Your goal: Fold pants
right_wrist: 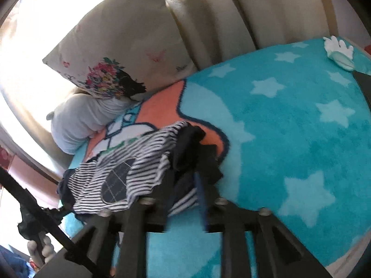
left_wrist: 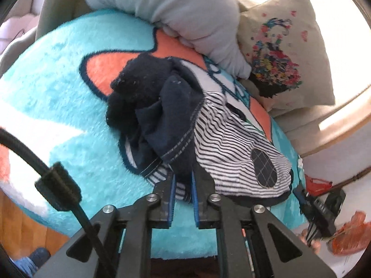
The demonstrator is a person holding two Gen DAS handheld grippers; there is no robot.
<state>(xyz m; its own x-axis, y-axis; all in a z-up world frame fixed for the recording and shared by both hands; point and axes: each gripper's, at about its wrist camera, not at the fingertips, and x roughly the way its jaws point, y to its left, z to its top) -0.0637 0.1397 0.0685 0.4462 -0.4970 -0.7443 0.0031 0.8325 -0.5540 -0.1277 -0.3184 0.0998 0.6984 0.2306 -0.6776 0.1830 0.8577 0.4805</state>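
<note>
Small navy pants with a black-and-white striped part and an oval checked patch lie crumpled on a turquoise plush blanket. My left gripper is shut on the near edge of the pants, with navy and striped cloth pinched between its blue pads. In the right wrist view the pants lie just ahead. My right gripper is blurred; its jaws stand apart, with dark and striped cloth lying loose between them. The right gripper also shows at the pants' right end, with a hand behind it.
A floral pillow and a grey rolled cushion lie behind the pants against a beige backrest. The star-patterned blanket stretches far to the right, with a white toy at its far corner. Wooden floor lies below.
</note>
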